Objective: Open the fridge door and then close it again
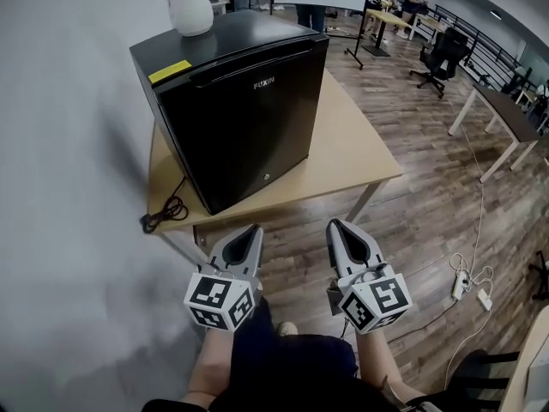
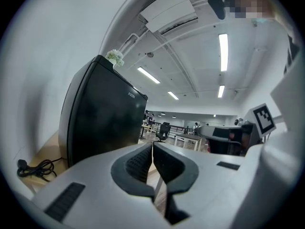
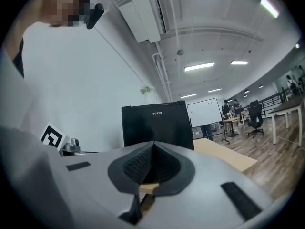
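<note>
1. The black fridge (image 1: 236, 114) stands on the wooden table (image 1: 343, 144), set toward the white wall on the left, and its door is shut flush against the body.
2. White lettering sits near the top of the door, and a yellow label (image 1: 170, 71) marks the front corner of the fridge's top on the wall side.
3. On top of the fridge there's a white vase (image 1: 190, 5), back toward the wall.
4. A black cable (image 1: 165, 213) lies coiled at the table's near left edge, just beside the fridge's corner.
5. Here's the left gripper (image 1: 249, 230), held low in front of the table and pointing at the fridge, clear of the door and not touching it.
6. Its fingers (image 2: 136, 161) are pressed together at the tips, with nothing between them.
7. The right gripper (image 1: 336, 226) is alongside, level with the left one, aimed at the table's near edge and apart from the fridge too.
8. Its fingers (image 3: 138, 163) are closed tight as well, and the dark ribbed pads meet with nothing in their grasp.
9. Beyond the table, the wooden floor (image 1: 412, 204) runs out to an office chair (image 1: 442, 54) and more desks, and a power strip (image 1: 470, 286) lies on the floor to the right.
</note>
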A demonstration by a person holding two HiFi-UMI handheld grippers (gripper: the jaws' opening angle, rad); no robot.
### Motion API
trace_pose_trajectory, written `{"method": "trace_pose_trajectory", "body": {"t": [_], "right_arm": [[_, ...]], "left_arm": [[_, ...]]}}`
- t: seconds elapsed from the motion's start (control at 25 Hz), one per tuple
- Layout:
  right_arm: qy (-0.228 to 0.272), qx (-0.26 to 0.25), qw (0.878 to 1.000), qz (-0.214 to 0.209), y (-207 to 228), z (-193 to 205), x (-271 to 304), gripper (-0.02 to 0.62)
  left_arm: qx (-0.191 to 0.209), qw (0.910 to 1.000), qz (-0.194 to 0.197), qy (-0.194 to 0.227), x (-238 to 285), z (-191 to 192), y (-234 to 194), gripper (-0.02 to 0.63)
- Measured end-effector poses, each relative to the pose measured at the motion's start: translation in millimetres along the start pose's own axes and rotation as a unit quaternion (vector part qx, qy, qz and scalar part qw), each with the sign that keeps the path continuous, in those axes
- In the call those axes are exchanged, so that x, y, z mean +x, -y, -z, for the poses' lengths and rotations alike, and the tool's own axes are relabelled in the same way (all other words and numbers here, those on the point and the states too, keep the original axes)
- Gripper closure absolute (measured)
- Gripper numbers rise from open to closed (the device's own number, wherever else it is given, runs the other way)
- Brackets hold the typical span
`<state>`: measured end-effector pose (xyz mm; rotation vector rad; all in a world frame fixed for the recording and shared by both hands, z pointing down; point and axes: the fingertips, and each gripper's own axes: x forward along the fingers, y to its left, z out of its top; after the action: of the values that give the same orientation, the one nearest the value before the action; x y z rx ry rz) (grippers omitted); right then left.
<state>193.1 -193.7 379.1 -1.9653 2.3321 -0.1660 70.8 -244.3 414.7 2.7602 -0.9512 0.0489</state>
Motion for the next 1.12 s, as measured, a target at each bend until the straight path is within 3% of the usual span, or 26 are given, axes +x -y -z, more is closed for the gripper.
{"method": "trace_pose_trajectory", "body": {"t": [0.72,1.12], "right_arm": [[-0.012,0.019,1.000,0.010,1.1,16.5,3.2,0.606],[-0.017,0.023,1.000,0.004,-2.3,20.0,5.4,0.606]], "left_arm": [[-0.004,0.9999,-0.013,0.002,2.1,2.5,-3.6,0.600],[-0.005,1.0000,0.001,-0.001,7.7,3.7,4.2,0.600]]}}
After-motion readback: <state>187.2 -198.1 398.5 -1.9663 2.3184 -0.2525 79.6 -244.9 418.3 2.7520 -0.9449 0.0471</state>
